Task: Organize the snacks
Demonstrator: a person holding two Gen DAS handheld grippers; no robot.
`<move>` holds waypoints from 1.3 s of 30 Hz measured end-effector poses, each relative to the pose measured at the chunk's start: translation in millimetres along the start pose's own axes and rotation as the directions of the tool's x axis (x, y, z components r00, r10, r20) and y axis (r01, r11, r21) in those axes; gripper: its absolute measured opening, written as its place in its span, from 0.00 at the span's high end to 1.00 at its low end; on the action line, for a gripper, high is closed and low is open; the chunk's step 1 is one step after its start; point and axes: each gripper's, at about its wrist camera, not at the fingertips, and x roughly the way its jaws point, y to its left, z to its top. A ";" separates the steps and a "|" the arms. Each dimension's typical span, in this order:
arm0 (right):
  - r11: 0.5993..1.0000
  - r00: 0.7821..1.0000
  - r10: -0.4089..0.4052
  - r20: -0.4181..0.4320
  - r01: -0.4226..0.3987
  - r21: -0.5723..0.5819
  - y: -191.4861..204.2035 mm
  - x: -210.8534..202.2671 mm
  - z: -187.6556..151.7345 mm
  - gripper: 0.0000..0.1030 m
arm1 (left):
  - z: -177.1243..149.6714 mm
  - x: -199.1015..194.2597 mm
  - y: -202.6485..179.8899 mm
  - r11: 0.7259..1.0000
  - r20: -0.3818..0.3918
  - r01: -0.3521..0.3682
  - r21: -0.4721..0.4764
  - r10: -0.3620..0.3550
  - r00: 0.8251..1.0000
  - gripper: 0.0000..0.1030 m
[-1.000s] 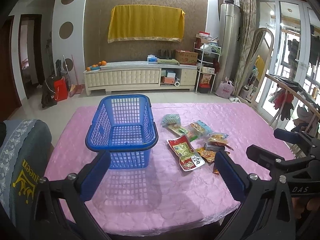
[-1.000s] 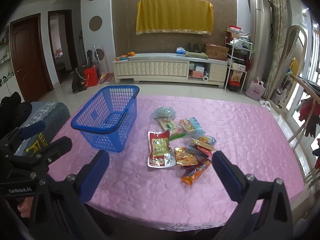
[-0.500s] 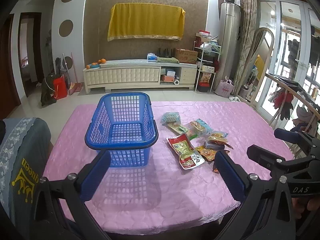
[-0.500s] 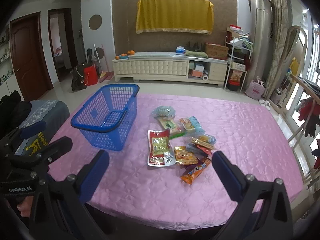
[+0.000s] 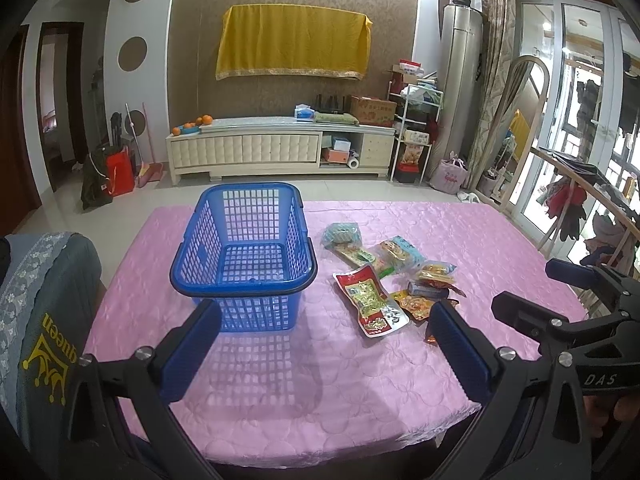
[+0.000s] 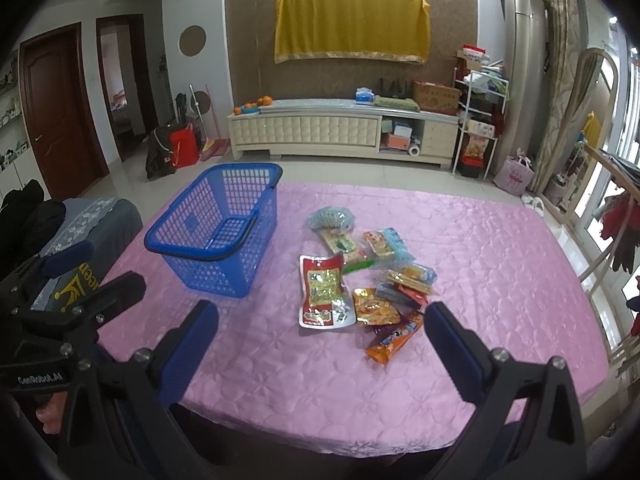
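The table (image 5: 460,236), covered in a pink quilted cloth, fills the lower half of both wrist views. Against the views of one second ago, it sits slightly lower and farther off, and more of the floor beyond it shows. Judgement: both grippers have pulled back a little or tilted up; no approach has begun.

The blue basket (image 5: 240,276) stands on the left half of the table, upright and with nothing visible inside. Its position has not changed.

The snacks (image 6: 360,276) lie in a loose pile just right of the basket, apart from it. None has moved over the last second. The largest, a red and silver pouch (image 6: 324,294), lies at the near left of the pile. An orange packet (image 6: 394,338) lies nearest the right gripper.

The left gripper (image 5: 324,344) hovers over the near table edge, in line with the basket. Its jaws are spread wide and hold nothing. The right gripper (image 6: 320,342) hovers in front of the pile, jaws likewise spread and empty.

Judgement: the task is at its start. Every snack is yet to be transferred to the basket.
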 end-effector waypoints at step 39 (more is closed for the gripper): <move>0.998 0.999 -0.013 -0.030 0.015 0.064 -96.7 54.7 53.3 0.00 | 73.5 107.0 -61.8 0.996 -0.179 0.072 0.044 -0.063 0.982 0.00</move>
